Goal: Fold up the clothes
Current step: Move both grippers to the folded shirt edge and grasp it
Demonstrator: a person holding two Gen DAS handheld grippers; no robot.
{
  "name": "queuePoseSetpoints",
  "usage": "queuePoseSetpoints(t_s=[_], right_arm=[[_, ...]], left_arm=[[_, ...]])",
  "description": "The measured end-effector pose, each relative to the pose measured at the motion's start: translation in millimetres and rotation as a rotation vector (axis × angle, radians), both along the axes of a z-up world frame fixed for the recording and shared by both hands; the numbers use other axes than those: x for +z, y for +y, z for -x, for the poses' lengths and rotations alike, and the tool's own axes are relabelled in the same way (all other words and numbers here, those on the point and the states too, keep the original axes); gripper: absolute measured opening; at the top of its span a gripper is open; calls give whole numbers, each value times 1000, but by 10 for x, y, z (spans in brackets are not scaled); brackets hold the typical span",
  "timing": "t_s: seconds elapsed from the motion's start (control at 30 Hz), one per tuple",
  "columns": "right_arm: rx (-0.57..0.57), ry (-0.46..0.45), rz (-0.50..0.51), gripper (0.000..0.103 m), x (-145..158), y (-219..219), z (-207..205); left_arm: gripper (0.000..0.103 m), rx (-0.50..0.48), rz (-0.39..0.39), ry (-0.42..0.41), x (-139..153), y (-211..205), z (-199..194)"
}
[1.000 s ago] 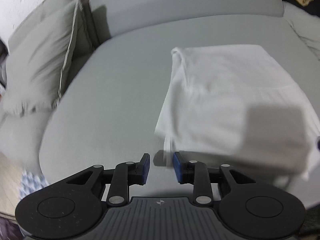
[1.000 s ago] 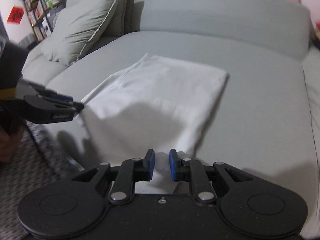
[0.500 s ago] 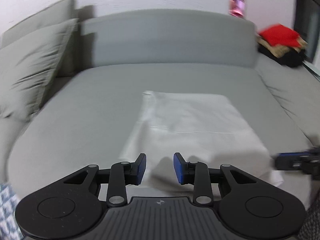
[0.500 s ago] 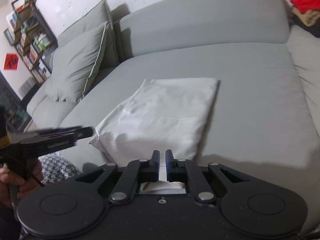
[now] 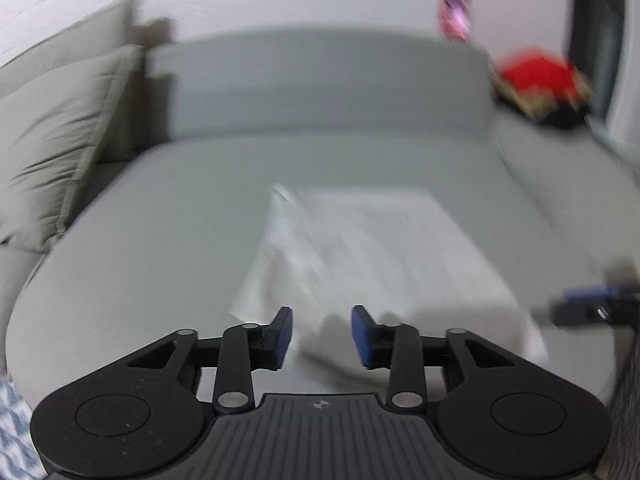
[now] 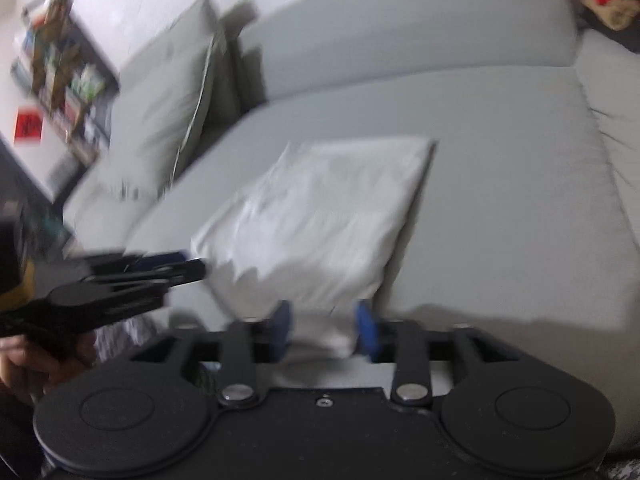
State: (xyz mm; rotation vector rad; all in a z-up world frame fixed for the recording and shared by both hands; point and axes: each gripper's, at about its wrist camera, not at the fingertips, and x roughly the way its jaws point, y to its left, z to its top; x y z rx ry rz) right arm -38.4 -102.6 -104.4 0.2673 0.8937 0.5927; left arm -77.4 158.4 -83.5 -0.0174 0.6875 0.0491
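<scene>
The folded white garment (image 6: 320,216) is left lying on the grey sofa seat (image 6: 500,152), released by both claws (jaws just opened, nothing gripped): left gripper (image 5: 320,332) and right gripper (image 6: 324,328) are now drawn back, so this fold is judged complete.

- No text, brand or number can be read in either view.
- A small red square sign (image 6: 28,129) on the white wall beside the dark bookshelf (image 6: 68,76) bears dark marks, too blurred to read.
- A pinkish picture (image 5: 454,14) on the wall behind the grey sofa (image 5: 320,84) is smeared beyond reading.
</scene>
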Motion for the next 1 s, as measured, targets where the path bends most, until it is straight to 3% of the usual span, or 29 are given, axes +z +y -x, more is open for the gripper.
queuePoseSetpoints(t_s=[0.1,0.23,0.3,0.4,0.5,0.7,1.0], right_arm=[[-87,70,-136,50,-73,-218,-168],[-176,194,-305,52,-294,-400,-395],[-199,242,-352,52,-426,-423,-496],[-230,314,-422,52,-623,-458,-648],[-232,386,-496,48,-790,-490,-808],[-198,439,-515,43,-887,-481,-1069],[-169,483,-482,39,-993,-239,-1461]], left_arm=[[43,102,63,-18,49,339,-145],[45,146,235,26,-45,736,-444],[46,126,360,73,-135,893,-608],[48,118,487,166,-313,1041,-854],[48,108,563,259,-503,1136,-1073],[49,-53,763,362,-738,1237,-1330],[56,-156,797,406,-864,1101,-1782]])
